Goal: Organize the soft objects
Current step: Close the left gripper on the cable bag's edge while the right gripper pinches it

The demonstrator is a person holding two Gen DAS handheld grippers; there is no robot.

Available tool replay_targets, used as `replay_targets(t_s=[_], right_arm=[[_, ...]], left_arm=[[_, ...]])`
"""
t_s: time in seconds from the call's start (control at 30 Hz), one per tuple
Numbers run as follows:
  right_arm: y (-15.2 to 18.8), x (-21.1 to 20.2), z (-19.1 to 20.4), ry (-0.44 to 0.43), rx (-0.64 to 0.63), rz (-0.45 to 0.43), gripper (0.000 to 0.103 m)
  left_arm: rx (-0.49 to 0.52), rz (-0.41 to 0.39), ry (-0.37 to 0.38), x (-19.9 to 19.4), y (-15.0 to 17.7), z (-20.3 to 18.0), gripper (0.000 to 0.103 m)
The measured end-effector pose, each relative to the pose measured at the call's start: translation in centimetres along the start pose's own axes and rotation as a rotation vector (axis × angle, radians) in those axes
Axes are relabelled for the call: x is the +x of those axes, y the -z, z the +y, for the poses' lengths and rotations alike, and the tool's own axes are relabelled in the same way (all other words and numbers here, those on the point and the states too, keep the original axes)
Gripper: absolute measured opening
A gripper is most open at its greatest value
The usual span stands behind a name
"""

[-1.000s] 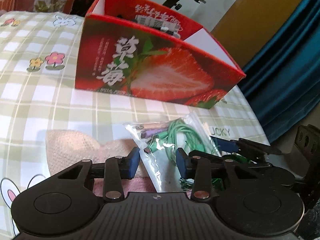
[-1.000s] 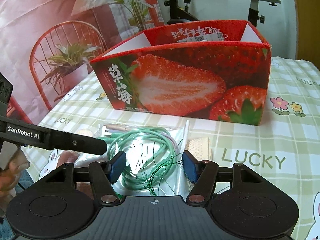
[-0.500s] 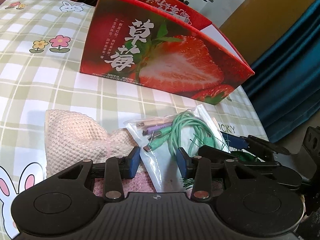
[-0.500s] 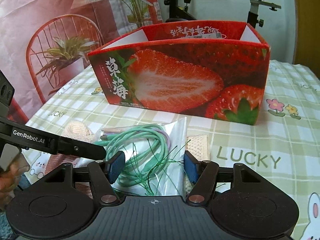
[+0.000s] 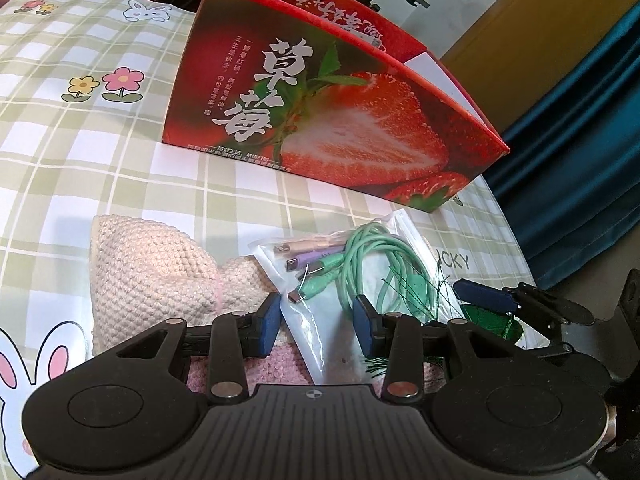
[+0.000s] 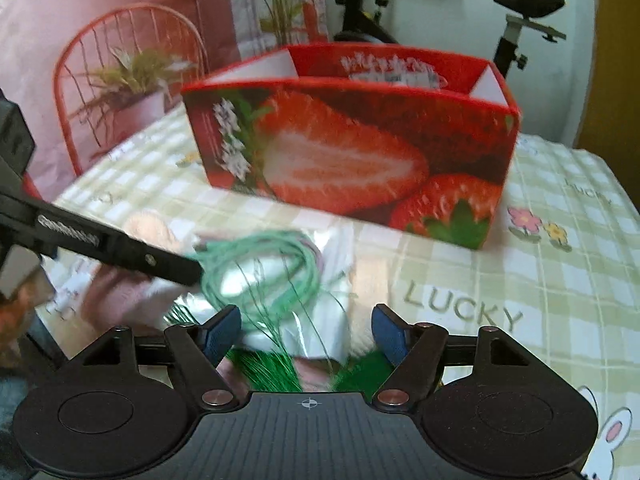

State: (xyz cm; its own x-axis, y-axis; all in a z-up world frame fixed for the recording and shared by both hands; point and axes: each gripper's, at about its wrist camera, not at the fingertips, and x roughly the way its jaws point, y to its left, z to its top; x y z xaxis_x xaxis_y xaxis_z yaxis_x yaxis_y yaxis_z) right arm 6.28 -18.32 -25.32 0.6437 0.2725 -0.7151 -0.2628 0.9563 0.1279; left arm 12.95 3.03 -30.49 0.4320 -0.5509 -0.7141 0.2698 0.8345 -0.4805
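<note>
Right wrist view blurred; cable bag point(image 6: 280, 280) partly hides knitted piece point(image 5: 152, 272)

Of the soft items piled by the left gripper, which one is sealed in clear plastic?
The coiled mint-green cable bundle, inside a clear plastic bag. The beige crocheted piece and pink knit lie bare.

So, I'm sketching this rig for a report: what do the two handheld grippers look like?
Both look alike: the left gripper and right gripper have matte black bodies with a ribbed centre plate, a small crosshair mark, round discs on each side, silver pivot screws, and angular black linkages ending in dark blue fingers. White lettering runs along the left gripper's side; blur makes it unreadable.
</note>
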Motion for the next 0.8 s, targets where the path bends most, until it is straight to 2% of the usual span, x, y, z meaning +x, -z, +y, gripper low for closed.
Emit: replay_targets(t_s=[0.33,0.5,0.57,0.67,0.8], right_arm=[[0.4,-0.5,-2.9,0.086,0.083,-0.013,0.072],[0.2,-0.8,-4.0,0.151,0.104,-0.022,0.07],[0.2,-0.6,-4.5,0.196,0.105,-0.004,0.065],[0.5,-0.5,-5.6,0.22,0.143,0.006,0.064],[0.1,-0.8,-5.5,0.256,0.121,-0.015,0.063]], left_arm=[[-0.004,0.001,-0.001,0.1,-0.1,-0.1,0.041],[-0.009,-0.001,0.001,0.2,-0.1,-0.1,0.041],[-0.01,-0.001,0.001,0.2,-0.1,0.0,0.041],[-0.009,-0.001,0.001,0.2,-0.1,0.0,0.041],[-0.007,-0.002,-0.001,0.2,-0.1,0.1,0.041]])
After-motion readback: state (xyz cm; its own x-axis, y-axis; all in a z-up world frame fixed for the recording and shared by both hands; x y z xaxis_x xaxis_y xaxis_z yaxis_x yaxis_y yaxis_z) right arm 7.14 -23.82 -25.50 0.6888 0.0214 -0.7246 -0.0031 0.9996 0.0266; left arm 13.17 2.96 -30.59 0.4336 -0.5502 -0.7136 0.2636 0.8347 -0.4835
